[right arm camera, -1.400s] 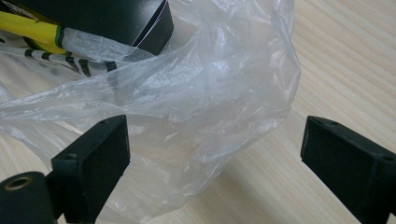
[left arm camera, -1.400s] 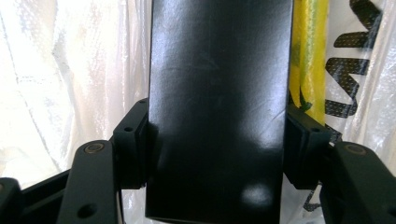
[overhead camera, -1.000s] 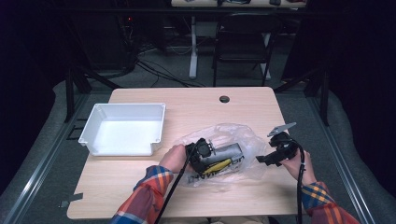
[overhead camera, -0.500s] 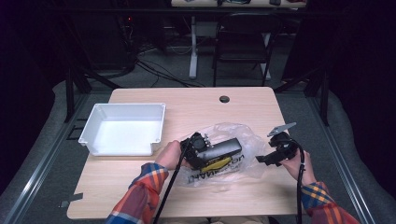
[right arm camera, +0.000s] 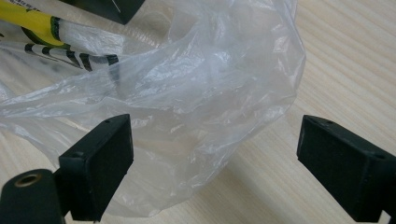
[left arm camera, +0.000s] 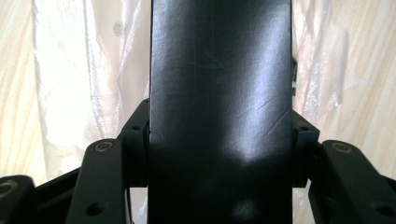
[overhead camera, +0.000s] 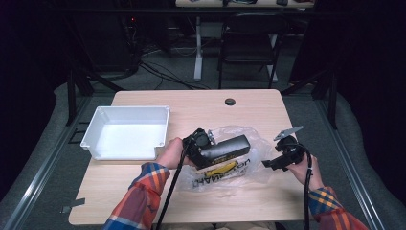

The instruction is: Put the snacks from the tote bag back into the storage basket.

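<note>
My left gripper [overhead camera: 207,145] is shut on a long black box [overhead camera: 229,146] and holds it tilted above a clear plastic bag [overhead camera: 242,173] with yellow and black print. In the left gripper view the black box [left arm camera: 220,93] sits clamped between both jaws, with the bag [left arm camera: 79,70] behind it. My right gripper [overhead camera: 269,163] rests at the bag's right edge. In the right gripper view its jaws stand wide apart, so the right gripper [right arm camera: 219,163] is open over the crumpled bag [right arm camera: 187,84], gripping nothing. A corner of the black box [right arm camera: 112,7] shows at the top.
A white tray [overhead camera: 134,109] stands on the left of the wooden table [overhead camera: 191,103]. A round dark grommet [overhead camera: 230,101] sits near the far edge. Chairs and cables lie beyond the table on the dark floor.
My left gripper has risen with the black box, lifting it off the plastic bag and tilting its far end up. The right gripper has stayed in place.
</note>
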Tool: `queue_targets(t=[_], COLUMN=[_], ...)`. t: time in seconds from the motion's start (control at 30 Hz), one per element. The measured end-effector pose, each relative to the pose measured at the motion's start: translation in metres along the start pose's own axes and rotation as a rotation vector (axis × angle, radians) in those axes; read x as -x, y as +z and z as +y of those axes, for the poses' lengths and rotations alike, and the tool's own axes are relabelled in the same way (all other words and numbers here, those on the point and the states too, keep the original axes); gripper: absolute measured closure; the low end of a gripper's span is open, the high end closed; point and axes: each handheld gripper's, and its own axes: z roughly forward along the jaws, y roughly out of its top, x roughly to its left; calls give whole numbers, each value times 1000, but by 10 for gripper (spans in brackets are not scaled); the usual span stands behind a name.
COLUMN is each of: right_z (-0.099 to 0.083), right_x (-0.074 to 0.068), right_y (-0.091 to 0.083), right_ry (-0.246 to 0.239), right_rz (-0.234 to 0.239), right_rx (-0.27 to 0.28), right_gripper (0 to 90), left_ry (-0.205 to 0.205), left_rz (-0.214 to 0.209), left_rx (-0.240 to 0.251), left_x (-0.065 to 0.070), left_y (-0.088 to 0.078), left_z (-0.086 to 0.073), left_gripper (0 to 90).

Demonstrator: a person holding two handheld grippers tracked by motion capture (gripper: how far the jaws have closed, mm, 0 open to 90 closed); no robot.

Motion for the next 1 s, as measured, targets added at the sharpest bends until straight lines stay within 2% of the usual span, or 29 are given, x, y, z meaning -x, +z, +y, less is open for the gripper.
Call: queue_targets(t=[0.37,0.73,1.0], right_z=[-1,-1,-1], right_x=[1,1,1], right_y=[0,0,0], right_ry=[5,10,9], right_rz=[7,5,-1], right_rx=[2,2,2], right_gripper=[104,103,101], left_ry=[13,34,21], left_rz=[-5,29,51], left_rx=[24,27,22], left_x=[-5,-14,-21], left_y=[-22,-44,-60], left_z=[6,7,0], left_gripper=[432,432,432])
